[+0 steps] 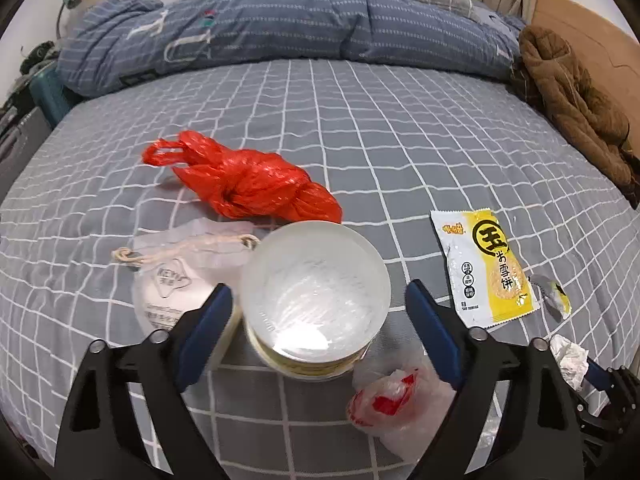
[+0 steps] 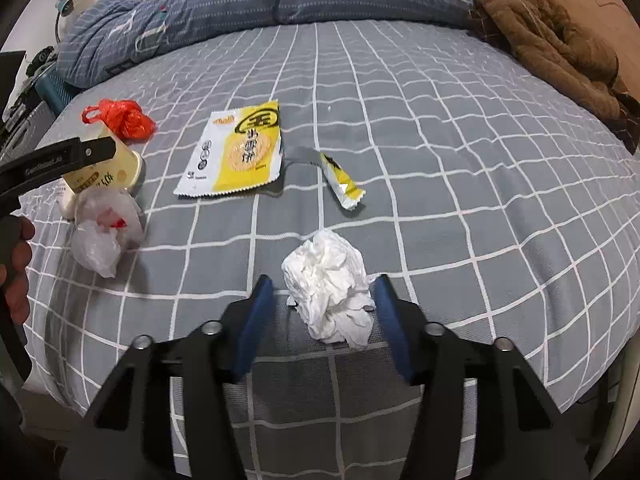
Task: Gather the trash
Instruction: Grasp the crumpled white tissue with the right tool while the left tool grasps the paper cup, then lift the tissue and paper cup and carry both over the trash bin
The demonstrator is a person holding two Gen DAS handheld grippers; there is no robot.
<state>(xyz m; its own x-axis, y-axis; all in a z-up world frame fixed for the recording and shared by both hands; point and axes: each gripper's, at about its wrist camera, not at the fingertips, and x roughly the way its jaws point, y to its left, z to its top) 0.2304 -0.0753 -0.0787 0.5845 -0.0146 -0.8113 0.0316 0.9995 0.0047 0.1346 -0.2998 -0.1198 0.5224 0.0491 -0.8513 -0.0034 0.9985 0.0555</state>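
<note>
Setting: a grey checked bed sheet [image 2: 400, 120] strewn with litter.
Left gripper [image 1: 316, 304]: jaws wide either side of a lidded tub [image 1: 314, 280], not pressing it.
Right gripper [image 2: 324, 312]: jaws straddled a crumpled tissue [image 2: 330, 288], right pad touching, left pad apart.
Advice: centre each wad, close gently, lift straight.

The left gripper [image 1: 318, 300] hangs over the bed [image 1: 400, 140], its blue fingers [image 1: 208, 320] spread on either side of a round tub [image 1: 316, 296] without touching it. A knotted red bag [image 1: 244, 180] lies at eleven o'clock from the tub, a yellow snack wrapper [image 1: 486, 266] at three, a clear bag [image 1: 396, 404] at five.
</note>
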